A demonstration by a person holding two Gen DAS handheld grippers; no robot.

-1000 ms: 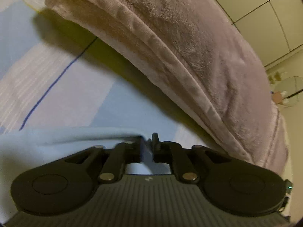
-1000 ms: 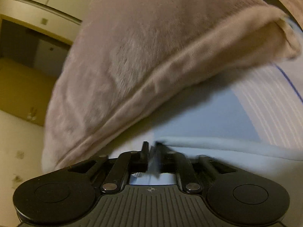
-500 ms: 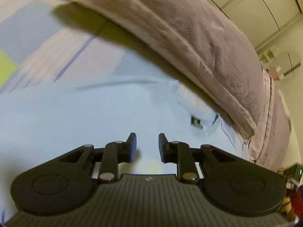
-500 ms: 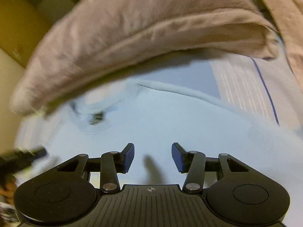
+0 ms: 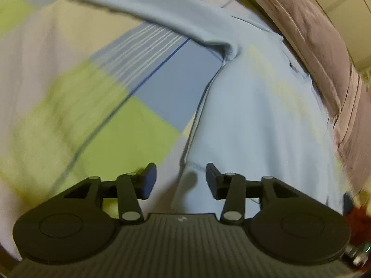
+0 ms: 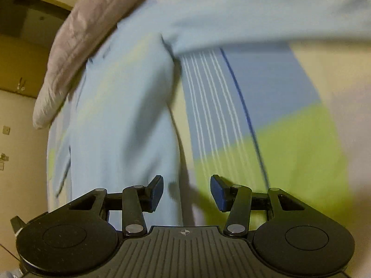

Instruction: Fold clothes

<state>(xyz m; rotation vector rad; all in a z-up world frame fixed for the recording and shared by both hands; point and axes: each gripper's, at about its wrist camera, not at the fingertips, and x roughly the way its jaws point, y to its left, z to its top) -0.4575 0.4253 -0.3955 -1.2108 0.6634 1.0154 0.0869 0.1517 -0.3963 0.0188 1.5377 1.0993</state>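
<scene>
Bed sheet: woven cotton in blocks of lime green, blue and pale cream with fine white pinstripes and one dark blue line, filling the left and centre of the left wrist view and the right half of the right wrist view; it serves as the folding surface; plush blanket: mauve, thick, rolled edge, arcing along the upper right, apparently pushed aside to free room; light blue garment: soft smooth knit, long-sleeved, body lying flat from centre to lower right, one sleeve stretched toward the upper left, seemingly spread out ready for its first fold; left gripper: black, blue-padded, released and holding nothing, poised over the garment's side seam; right gripper: likewise spread wide and unladen, above the opposite edge.
</scene>
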